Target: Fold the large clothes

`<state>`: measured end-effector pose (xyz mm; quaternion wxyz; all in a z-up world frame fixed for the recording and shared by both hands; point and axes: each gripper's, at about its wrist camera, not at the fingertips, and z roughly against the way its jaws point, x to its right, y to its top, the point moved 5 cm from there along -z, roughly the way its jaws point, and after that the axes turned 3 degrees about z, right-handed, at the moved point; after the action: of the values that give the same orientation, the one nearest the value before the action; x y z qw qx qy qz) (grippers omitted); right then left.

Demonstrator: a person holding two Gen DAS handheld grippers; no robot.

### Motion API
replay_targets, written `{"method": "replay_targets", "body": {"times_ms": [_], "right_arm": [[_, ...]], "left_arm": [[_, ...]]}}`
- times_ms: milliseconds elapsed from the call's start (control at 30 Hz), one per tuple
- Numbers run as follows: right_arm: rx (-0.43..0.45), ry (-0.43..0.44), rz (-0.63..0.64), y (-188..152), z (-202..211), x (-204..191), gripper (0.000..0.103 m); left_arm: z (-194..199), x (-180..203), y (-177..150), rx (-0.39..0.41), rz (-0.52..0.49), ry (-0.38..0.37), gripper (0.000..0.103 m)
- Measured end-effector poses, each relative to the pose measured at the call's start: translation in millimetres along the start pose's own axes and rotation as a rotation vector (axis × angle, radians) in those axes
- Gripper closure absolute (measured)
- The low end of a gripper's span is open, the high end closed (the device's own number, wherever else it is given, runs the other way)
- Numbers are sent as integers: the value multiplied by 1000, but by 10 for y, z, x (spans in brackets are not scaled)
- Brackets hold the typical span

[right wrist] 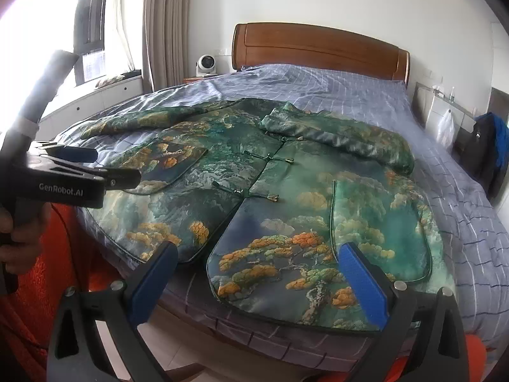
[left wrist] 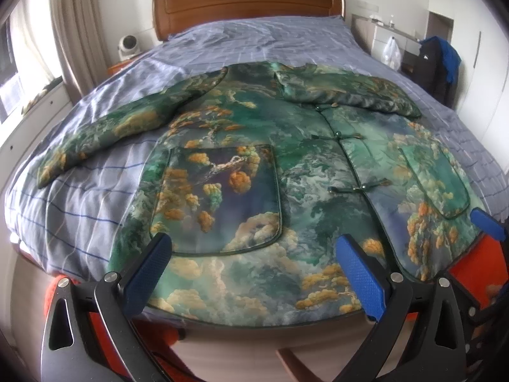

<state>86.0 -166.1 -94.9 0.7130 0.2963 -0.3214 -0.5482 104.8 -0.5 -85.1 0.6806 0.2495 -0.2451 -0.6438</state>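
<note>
A large green padded jacket [left wrist: 254, 165] with orange tree print and knot buttons lies face up on the bed, its hem at the near edge. It also shows in the right wrist view [right wrist: 286, 197]. Its left sleeve [left wrist: 127, 121] stretches out flat to the left. Its right sleeve [left wrist: 346, 92] is folded across the chest. My left gripper [left wrist: 254, 264] is open and empty, hovering over the hem's left half. My right gripper [right wrist: 257, 273] is open and empty over the hem's right half. The left gripper also appears in the right wrist view [right wrist: 95, 165].
The bed has a blue checked cover [left wrist: 82, 203] and a wooden headboard [left wrist: 248, 3]. A small white fan [left wrist: 128, 44] sits at the bed's left. A white cabinet with a plastic bag [left wrist: 391, 51] and a dark backpack [left wrist: 435, 67] stand at the right.
</note>
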Motion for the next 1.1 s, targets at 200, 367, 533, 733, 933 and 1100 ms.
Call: {"method": "replay_targets", "body": {"times_ms": [200,367,533,733,933,1100], "right_arm": [[9,1,0,5,10,-7,3],[12,1,-2,7,16,-6,3],[10,3,0,0,15,-12,3],[7,7,2,-9,6,-39,3],[9,10,6,-6,4,-53,3],[7,10,4,-7,2,-56,3]], "left_arm": [[-4,-14,0,1,3,7,0],[-7,-16,-1,1,3,9,0],[-12,-29,1,1,6,10,0],[-19,-57,1,0,10,15,0],[-27,-72,5,0,13,19,0],[-49,-100,9,-3,19,29,0]]}}
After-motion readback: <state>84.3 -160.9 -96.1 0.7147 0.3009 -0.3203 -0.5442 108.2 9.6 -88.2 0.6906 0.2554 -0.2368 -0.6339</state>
